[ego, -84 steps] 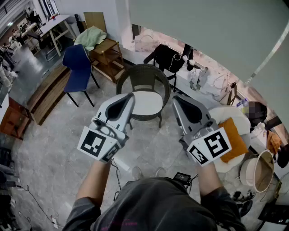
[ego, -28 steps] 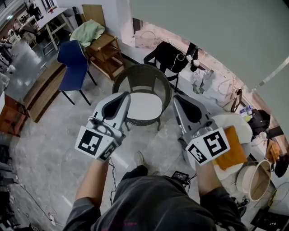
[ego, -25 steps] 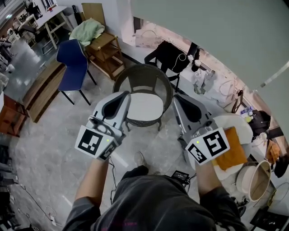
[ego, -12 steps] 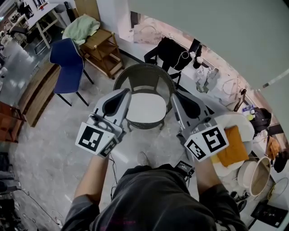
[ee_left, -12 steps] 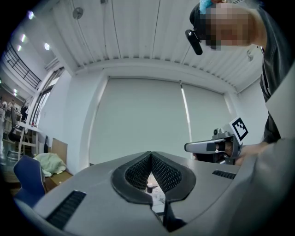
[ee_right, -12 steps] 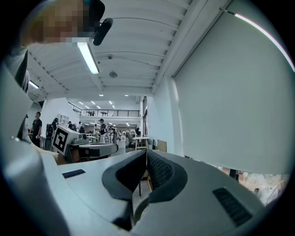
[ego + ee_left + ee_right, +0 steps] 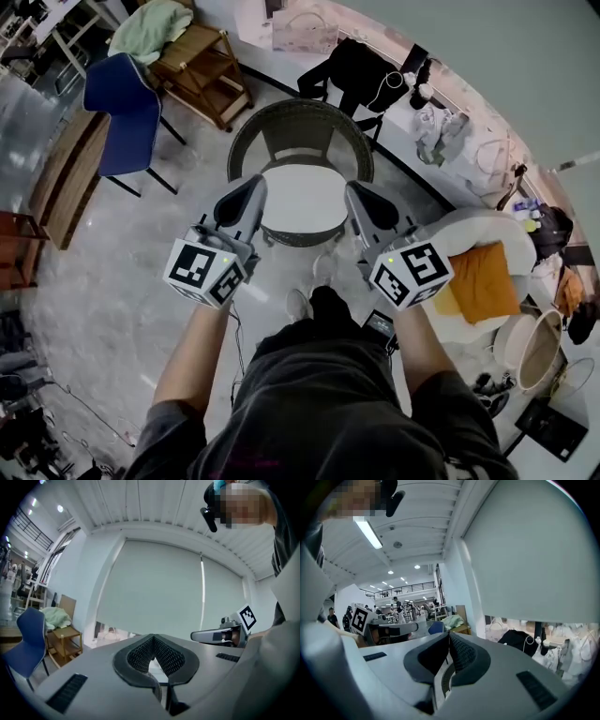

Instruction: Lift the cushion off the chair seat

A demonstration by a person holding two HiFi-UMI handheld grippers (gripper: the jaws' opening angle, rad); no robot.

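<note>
In the head view a round dark wicker chair [image 7: 300, 141] stands on the floor with a white round cushion [image 7: 302, 197] lying on its seat. My left gripper [image 7: 251, 181] hovers by the cushion's left edge, jaws shut and empty. On the other side my right gripper [image 7: 355, 189] hangs at the cushion's right edge, also shut with nothing in it. Neither visibly touches the cushion. The left gripper view shows the left gripper's [image 7: 153, 637] closed jaws pointing level at a wall blind. The right gripper's [image 7: 449, 633] closed jaws show in its own view; the cushion shows in neither gripper view.
A blue chair [image 7: 117, 112] and a wooden shelf cart [image 7: 199, 66] with a green cloth stand at the left back. A black chair with dark clothing [image 7: 361, 70] is behind. To the right are a white pouf with an orange cushion [image 7: 483, 281] and a basket [image 7: 534, 352].
The person has stepped closer to the wicker chair. Both grippers have come down and forward together, now flanking the cushion. Both stayed shut.
</note>
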